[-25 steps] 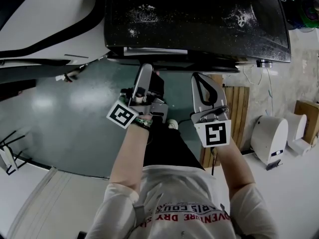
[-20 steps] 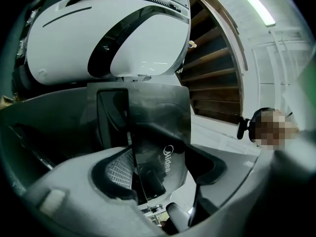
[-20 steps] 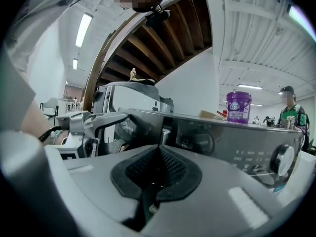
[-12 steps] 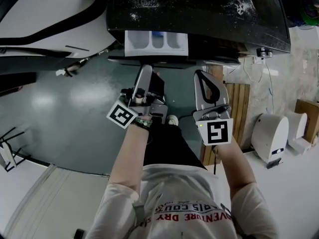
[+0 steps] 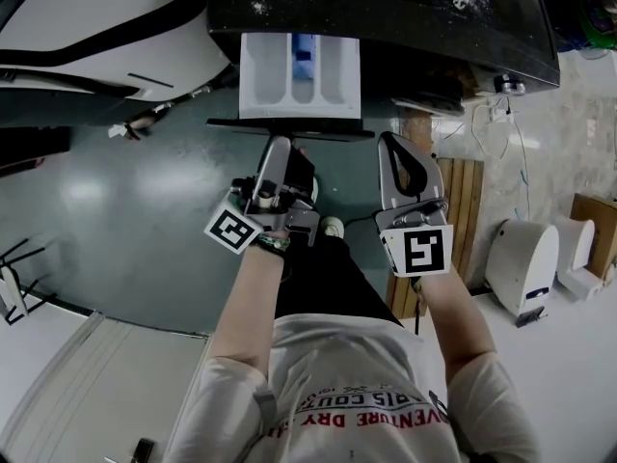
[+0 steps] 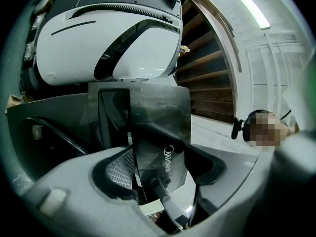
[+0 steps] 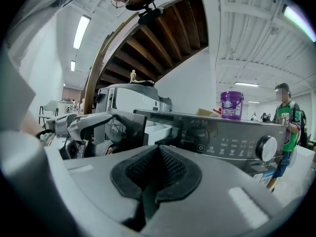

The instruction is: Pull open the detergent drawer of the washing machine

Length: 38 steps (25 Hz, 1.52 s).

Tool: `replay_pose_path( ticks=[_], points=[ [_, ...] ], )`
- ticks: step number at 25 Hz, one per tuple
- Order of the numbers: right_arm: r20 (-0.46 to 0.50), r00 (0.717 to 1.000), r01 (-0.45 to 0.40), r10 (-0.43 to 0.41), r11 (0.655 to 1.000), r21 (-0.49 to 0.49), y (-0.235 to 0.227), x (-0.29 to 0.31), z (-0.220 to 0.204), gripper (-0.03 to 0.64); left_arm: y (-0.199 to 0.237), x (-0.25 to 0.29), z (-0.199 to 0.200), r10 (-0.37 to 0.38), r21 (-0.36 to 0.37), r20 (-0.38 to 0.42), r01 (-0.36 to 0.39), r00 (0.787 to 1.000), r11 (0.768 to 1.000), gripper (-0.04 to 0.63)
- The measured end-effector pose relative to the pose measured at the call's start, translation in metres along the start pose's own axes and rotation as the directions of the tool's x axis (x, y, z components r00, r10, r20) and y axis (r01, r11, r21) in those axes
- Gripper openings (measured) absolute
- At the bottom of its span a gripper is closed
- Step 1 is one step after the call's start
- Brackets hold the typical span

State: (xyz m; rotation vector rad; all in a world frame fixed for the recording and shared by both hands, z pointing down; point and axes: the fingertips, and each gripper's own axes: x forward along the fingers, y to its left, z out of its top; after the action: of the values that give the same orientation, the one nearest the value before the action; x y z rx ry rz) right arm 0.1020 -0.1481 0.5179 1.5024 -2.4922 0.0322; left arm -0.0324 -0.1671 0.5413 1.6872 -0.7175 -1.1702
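The washing machine has a dark glossy top at the upper edge of the head view. Its detergent drawer stands pulled out, showing white compartments and a blue insert. My left gripper is shut on the drawer's dark front panel. In the left gripper view that panel, with its Midea logo, sits clamped between the pads of the left gripper. My right gripper hovers beside it on the right, shut and empty. Through the right gripper I see the control panel and the drawer.
A large white machine stands left of the washer. Wooden slats and a small white appliance are on the floor at the right. A purple bucket sits on the washer top, and a person stands far right.
The drawer has slid out of the washer, from nearly closed to well extended. My left gripper has drawn back towards me with the front panel; the right gripper has drifted back too.
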Motion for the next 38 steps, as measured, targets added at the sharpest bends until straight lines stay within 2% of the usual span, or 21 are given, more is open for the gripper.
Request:
replay_pose_path(
  ticks=[7,15,19,23,28,29,32,34,36,38],
  points=[
    [-0.006,1.000,-0.024,0.024,0.999,-0.021,0.009,-0.013,-0.004,0.002,-0.008,-0.019,-0.007,-0.006,0.012,0.013,0.006,1.000,1.000,0.316],
    [-0.006,0.999,-0.032,0.032,0.999,-0.035,0.011,-0.025,-0.004,0.002,-0.004,-0.028,-0.007,0.033,0.042,0.032,-0.034,0.999,0.999,0.315],
    [-0.014,0.999,-0.036,0.035,0.999,-0.036,0.012,-0.030,-0.003,0.002,-0.003,-0.030,-0.006,0.100,0.062,0.043,-0.102,0.994,0.993,0.339],
    [-0.009,0.999,-0.038,0.037,0.999,-0.030,0.013,-0.035,0.005,0.002,-0.003,-0.037,-0.004,0.185,0.076,0.074,-0.191,0.980,0.979,0.390],
    [0.007,0.999,-0.037,0.037,0.999,-0.038,0.009,-0.046,0.022,0.002,-0.013,-0.043,-0.010,0.237,0.121,0.067,-0.244,0.969,0.962,0.379],
    [0.006,0.999,-0.037,0.038,0.998,-0.041,0.008,-0.048,0.025,0.002,-0.016,-0.046,-0.010,0.251,0.129,0.070,-0.258,0.966,0.958,0.351],
    [0.006,0.999,-0.038,0.038,0.999,-0.040,0.007,-0.053,0.031,0.002,-0.026,-0.053,-0.010,0.280,0.161,0.088,-0.291,0.956,0.943,0.152],
    [0.014,0.999,-0.036,0.036,0.999,-0.031,0.006,-0.057,0.036,0.002,-0.038,-0.054,-0.011,0.274,0.210,0.077,-0.284,0.959,0.936,0.076],
    [0.025,0.999,-0.038,0.039,0.999,-0.025,0.008,-0.060,0.042,0.002,-0.049,-0.054,-0.010,0.271,0.268,0.056,-0.276,0.961,0.923,0.022],
    [0.038,0.998,-0.049,0.050,0.999,-0.017,0.012,-0.063,0.050,0.002,-0.060,-0.054,-0.009,0.264,0.275,0.056,-0.269,0.963,0.923,0.003]
  ],
)
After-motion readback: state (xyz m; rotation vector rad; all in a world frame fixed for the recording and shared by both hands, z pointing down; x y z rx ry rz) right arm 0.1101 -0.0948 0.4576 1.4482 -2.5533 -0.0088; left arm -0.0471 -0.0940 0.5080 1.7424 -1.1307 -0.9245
